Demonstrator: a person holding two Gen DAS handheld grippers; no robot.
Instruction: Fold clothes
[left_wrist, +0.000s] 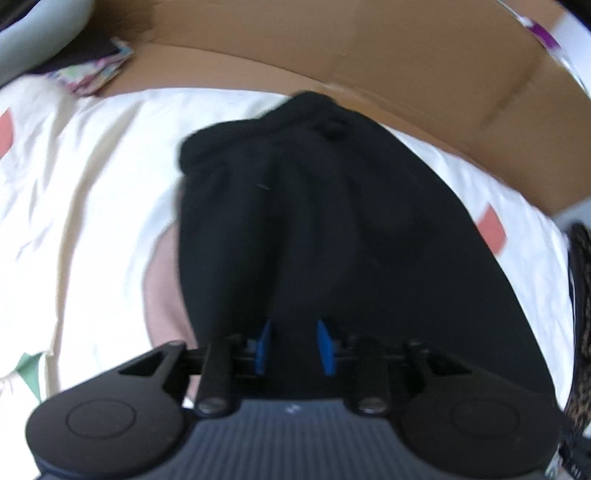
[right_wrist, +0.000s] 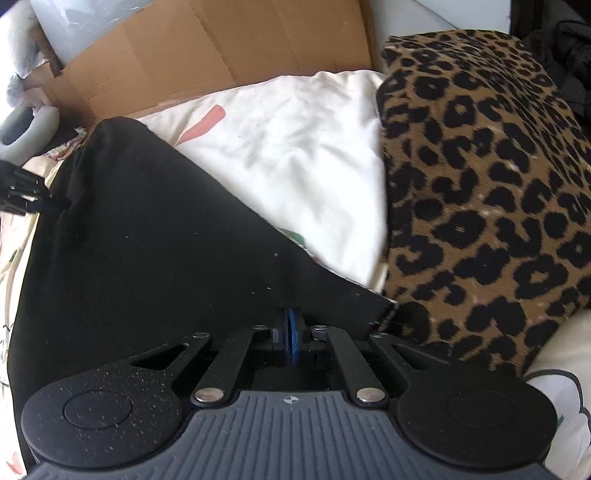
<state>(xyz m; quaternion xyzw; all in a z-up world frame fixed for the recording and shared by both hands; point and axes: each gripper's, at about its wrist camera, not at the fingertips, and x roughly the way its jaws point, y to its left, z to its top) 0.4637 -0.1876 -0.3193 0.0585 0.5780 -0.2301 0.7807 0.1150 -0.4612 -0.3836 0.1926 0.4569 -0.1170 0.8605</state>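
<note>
Ahead of both grippers the black garment (left_wrist: 332, 221) runs lengthwise — right gripper (right_wrist: 291, 325) pinched shut on its near hem, left gripper (left_wrist: 293, 343) slightly parted over its near edge, gripping nothing I can make out.

— Lit softly and evenly, like daylight; brightest on the white sheet (left_wrist: 92, 192), almost washed out left of the black garment (left_wrist: 332, 240).

— Smeared by motion blur in the left view. Sharper on the right, yet bowed at the edges around the cardboard (right_wrist: 207, 48).
</note>
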